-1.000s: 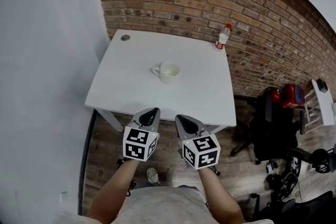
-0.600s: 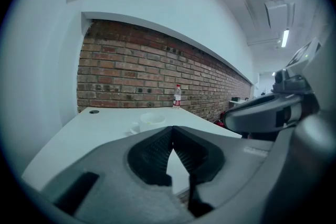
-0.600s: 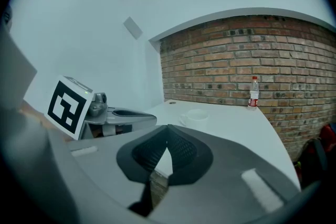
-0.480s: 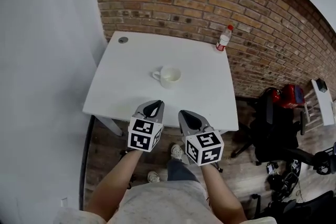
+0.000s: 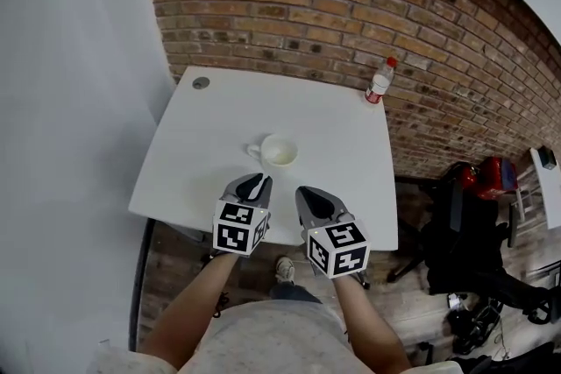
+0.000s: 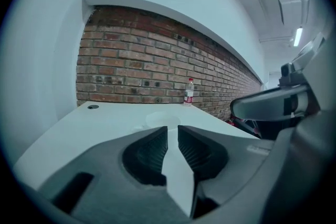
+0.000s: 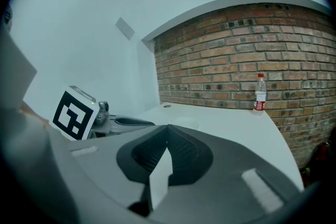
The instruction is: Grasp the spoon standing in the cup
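Note:
A white cup [image 5: 279,151] with its handle to the left stands near the middle of the white table [image 5: 342,136]; no spoon shows in it. Both grippers hover over the table's near edge, just short of the cup. My left gripper [image 5: 255,181] points at the cup [image 6: 163,119] with a narrow gap between its jaws and nothing in it. My right gripper [image 5: 308,192] is beside it to the right, jaws shut with the tips touching and empty. The cup [image 7: 186,124] is faint in the right gripper view.
A plastic bottle with a red cap [image 5: 379,81] stands at the table's far right corner against the brick wall [image 5: 289,22]. A round grommet [image 5: 201,83] is at the far left corner. A black office chair [image 5: 469,232] stands right of the table.
The person has stepped toward the table. Both grippers have come forward from short of the near edge to over it, closer to the cup.

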Demonstrator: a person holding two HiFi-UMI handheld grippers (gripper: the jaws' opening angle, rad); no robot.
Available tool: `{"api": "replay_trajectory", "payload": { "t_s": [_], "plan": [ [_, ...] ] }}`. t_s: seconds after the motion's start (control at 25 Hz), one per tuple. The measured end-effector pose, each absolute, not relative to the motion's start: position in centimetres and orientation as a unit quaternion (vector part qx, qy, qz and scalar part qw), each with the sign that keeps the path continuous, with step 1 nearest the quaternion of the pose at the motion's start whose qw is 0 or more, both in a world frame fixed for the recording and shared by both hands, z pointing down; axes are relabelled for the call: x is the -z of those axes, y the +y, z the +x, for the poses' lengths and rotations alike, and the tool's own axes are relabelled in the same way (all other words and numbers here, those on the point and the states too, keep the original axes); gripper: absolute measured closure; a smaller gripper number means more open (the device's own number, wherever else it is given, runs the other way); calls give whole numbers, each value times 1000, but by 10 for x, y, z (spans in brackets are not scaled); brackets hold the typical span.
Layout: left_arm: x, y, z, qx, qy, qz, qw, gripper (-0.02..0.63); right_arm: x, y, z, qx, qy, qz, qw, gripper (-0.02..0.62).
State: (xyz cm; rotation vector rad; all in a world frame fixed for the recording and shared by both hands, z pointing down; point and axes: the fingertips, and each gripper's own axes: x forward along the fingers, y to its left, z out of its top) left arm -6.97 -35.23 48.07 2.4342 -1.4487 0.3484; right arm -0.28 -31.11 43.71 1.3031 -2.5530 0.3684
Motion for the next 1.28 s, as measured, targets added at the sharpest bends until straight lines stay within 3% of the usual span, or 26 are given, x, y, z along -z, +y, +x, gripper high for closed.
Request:
{"api": "replay_trajectory", "payload": {
  "t_s": [0.68,1.28],
  "plan": [
    [-511,-427,-65,-132,-548,806,179,515,-469,-397,26,-162,-881,421,141,589],
    [-508,-432,-65,-147,-538,813,170,571,-474,-403,21,-170,-883,416,135,590]
  ]
}}
